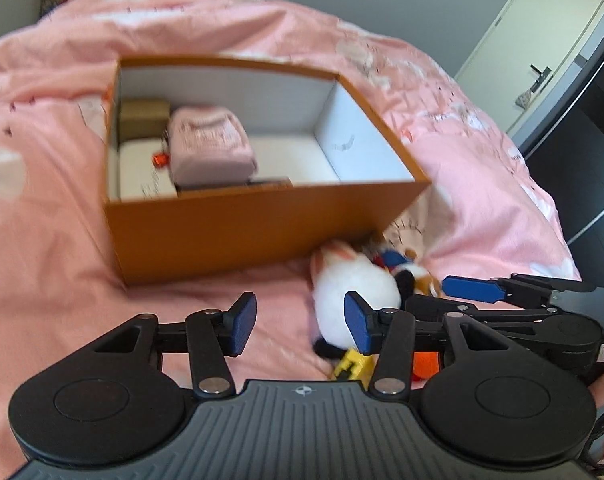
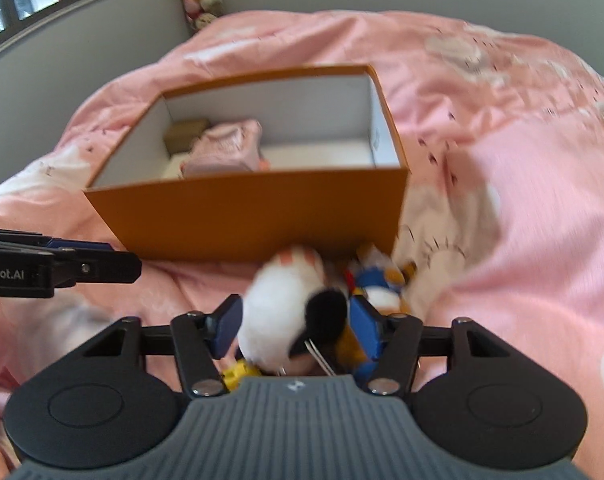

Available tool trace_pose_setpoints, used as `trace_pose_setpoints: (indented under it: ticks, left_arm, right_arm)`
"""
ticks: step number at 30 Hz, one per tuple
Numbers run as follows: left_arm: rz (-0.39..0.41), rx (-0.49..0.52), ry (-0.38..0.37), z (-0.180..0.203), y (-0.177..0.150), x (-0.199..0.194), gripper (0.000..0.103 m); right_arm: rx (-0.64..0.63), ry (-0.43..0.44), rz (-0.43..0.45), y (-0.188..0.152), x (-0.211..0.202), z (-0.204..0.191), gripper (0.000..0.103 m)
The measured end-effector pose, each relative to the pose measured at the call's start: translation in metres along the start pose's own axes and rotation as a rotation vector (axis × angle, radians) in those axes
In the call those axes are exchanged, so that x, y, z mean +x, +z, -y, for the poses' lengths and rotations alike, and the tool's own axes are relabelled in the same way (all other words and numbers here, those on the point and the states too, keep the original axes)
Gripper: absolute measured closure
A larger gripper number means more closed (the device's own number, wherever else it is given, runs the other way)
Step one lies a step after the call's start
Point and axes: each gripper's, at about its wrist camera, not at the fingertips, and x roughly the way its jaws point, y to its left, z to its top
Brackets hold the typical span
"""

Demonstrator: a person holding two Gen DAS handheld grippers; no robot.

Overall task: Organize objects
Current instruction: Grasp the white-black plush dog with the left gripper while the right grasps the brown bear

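Both cams ride on the hand-held grippers and look forward and down along the fingers, toward the orange box (image 1: 237, 224) on the pink bedspread (image 1: 41, 200). The left wrist view sits low and close, slightly left of the box's near wall, so it sees into the open top. The right wrist view sits to the right of that, also close, nearly square to the same wall. Both views share the box, its contents, the toy pile (image 2: 302, 312) just in front of the box, and the bedspread. Each cam also catches the other gripper at its edge.
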Motion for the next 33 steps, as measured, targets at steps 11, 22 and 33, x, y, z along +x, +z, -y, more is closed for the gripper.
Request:
trace_pose_setpoints:
  ticks: [11,22,33]
  left_arm:
    - [-0.068,0.035,-0.056,0.024,-0.01,0.019,0.051]
    - [-0.035,0.106,-0.11,0.054,0.009,0.043,0.053]
    - [-0.101,0.164,-0.066,0.082,0.011,0.087,0.041]
  right_arm:
    - [0.042,0.021,-0.054,-0.015,0.004,0.009,0.071]
    - [0.062,-0.046,0.0,0.003,0.009,0.033,0.09]
    - [0.175,-0.044,-0.052,0.0,0.019,0.072,0.082]
